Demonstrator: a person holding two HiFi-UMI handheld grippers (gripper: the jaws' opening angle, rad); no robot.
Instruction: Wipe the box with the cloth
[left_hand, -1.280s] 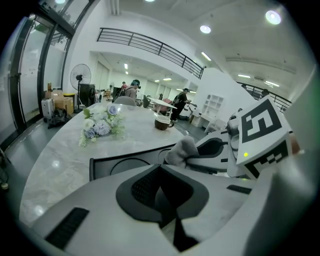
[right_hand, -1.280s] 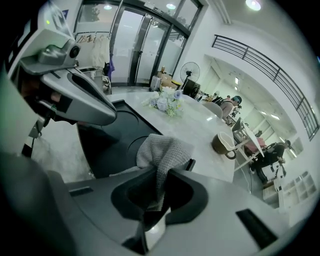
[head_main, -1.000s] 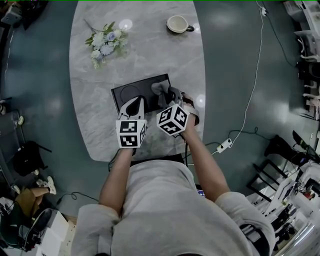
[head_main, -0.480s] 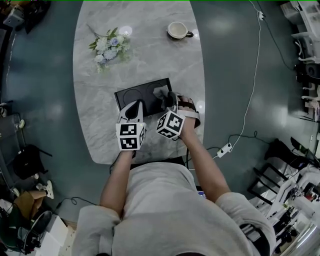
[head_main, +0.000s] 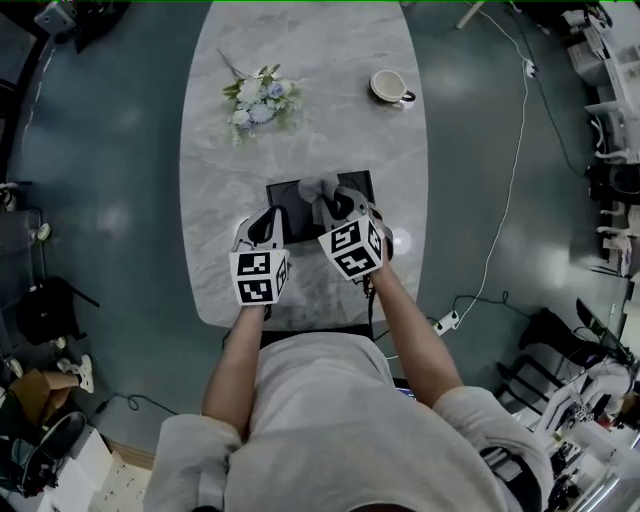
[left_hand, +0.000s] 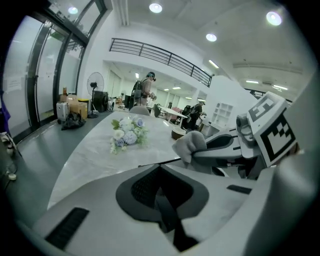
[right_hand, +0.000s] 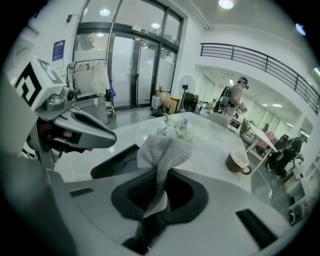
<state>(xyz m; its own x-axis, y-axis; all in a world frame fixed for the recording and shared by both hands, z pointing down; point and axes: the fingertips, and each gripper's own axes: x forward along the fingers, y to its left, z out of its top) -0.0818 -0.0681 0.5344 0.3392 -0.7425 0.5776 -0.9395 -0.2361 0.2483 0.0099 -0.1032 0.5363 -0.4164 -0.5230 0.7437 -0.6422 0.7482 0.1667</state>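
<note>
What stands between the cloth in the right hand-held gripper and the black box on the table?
Nothing visible does. The right hand-held gripper is shut on the cloth, which hangs right over the box. The left hand-held gripper, shut and empty, sits near the box's left edge, off the path.

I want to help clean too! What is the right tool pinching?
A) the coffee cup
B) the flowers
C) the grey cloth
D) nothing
C: in the right gripper view, the right tool has its jaws shut on the grey cloth, which bunches up above the black box.
</note>
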